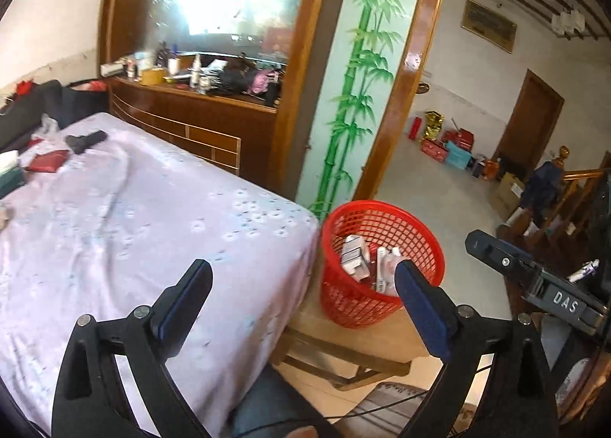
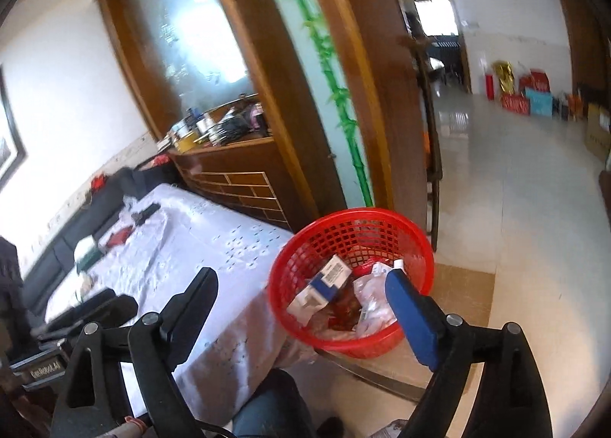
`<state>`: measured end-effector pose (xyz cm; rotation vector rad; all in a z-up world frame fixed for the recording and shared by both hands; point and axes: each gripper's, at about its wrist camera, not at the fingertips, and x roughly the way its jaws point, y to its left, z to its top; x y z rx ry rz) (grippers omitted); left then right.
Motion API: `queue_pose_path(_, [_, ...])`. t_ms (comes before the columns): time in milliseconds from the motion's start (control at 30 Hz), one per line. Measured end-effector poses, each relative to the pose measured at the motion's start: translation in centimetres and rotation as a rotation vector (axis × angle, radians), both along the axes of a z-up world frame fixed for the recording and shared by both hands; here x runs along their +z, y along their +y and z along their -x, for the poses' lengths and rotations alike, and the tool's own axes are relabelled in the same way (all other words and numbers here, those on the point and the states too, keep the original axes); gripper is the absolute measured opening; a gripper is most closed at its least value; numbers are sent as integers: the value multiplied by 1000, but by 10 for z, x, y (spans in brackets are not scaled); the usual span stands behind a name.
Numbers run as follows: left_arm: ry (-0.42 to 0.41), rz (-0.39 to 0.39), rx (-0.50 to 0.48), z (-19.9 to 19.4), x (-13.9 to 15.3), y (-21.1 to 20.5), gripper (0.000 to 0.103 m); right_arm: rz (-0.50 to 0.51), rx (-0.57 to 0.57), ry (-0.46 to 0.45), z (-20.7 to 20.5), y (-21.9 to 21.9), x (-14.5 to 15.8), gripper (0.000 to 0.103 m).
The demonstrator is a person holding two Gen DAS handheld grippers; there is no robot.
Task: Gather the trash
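Left wrist view: left gripper held above the table's near corner, jaws wide, nothing between them. Red basket just beside that corner, standing on a low wooden stool, upright, holding cartons and crumpled wrappers. Far end of the table: dark object, red packet, green-and-white box at the left edge. Right gripper's finger seen at the right, out past the basket.

Right wrist view: right gripper over the gap between table corner and basket, jaws wide, empty. Blue-and-white carton tilted against the basket's left wall; white wrappers and red scraps on the bottom. Left gripper low at the left, over the table's near edge.
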<state>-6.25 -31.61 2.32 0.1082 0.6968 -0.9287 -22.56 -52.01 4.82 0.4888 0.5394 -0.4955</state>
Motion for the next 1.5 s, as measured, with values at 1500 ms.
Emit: queue_pose_path(1500, [-95,17,-12,51,27,25,95,83,-48,-3,47,42,24,93])
